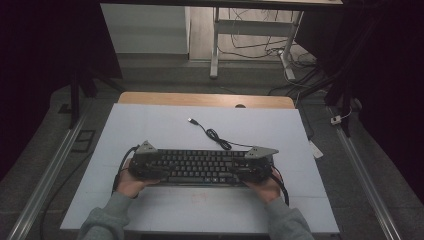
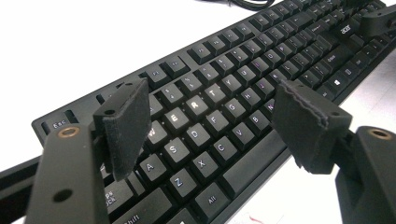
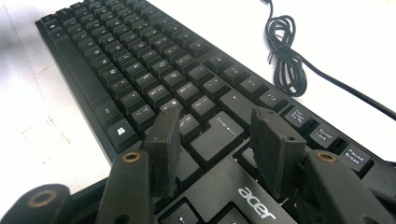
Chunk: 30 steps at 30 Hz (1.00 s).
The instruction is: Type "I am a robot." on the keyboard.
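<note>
A black Acer keyboard (image 1: 200,167) lies across the near middle of the white board (image 1: 150,125). Its black cable (image 1: 216,135) coils behind it and ends in a USB plug (image 1: 191,120). My left gripper (image 1: 150,167) hovers over the keyboard's left end. In the left gripper view the left gripper (image 2: 215,126) is open, its pads apart above the letter keys (image 2: 196,105) and pressing on nothing. My right gripper (image 1: 250,169) is at the right end. In the right gripper view the right gripper (image 3: 219,149) is open over the Enter key (image 3: 219,133), beside the Acer logo (image 3: 256,209).
The white board rests on a wooden table (image 1: 205,99). Faint red marks (image 1: 199,196) show on the board in front of the keyboard. Beyond the table stand desk legs (image 1: 215,50) and floor cables (image 1: 260,47). Metal rails (image 1: 367,180) run along both sides.
</note>
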Each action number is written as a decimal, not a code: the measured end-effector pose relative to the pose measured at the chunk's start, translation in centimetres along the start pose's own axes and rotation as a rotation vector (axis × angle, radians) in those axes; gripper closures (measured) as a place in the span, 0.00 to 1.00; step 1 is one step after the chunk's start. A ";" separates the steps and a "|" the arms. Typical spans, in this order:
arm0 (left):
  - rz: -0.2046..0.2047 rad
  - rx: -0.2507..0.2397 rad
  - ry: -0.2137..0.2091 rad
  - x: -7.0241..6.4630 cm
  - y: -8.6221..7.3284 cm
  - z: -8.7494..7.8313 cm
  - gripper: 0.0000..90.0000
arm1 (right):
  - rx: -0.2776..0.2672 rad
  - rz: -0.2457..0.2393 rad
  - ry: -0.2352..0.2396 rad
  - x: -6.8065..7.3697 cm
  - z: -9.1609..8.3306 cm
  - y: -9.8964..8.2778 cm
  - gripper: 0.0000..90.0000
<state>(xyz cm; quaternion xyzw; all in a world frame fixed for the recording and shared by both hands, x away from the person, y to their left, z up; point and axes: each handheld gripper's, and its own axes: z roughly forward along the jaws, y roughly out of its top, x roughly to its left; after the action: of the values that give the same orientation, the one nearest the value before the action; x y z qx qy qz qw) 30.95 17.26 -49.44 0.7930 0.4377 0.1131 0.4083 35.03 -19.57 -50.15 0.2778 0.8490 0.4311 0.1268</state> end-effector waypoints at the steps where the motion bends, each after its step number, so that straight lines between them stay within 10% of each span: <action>1: 0.000 -0.001 0.000 0.0 0.0 0.0 0.31 | 0.000 0.000 0.001 0.0 0.0 0.0 0.59; 30: 0.013 0.012 0.005 -0.2 0.0 0.4 0.31 | -0.008 -0.010 0.049 2.0 2.9 3.2 0.65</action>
<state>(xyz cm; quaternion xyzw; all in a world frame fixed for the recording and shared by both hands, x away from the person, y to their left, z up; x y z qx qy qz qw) 31.07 16.91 -49.61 0.7979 0.4342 0.1153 0.4018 35.93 -14.98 -49.27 0.2621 0.8517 0.4404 0.1091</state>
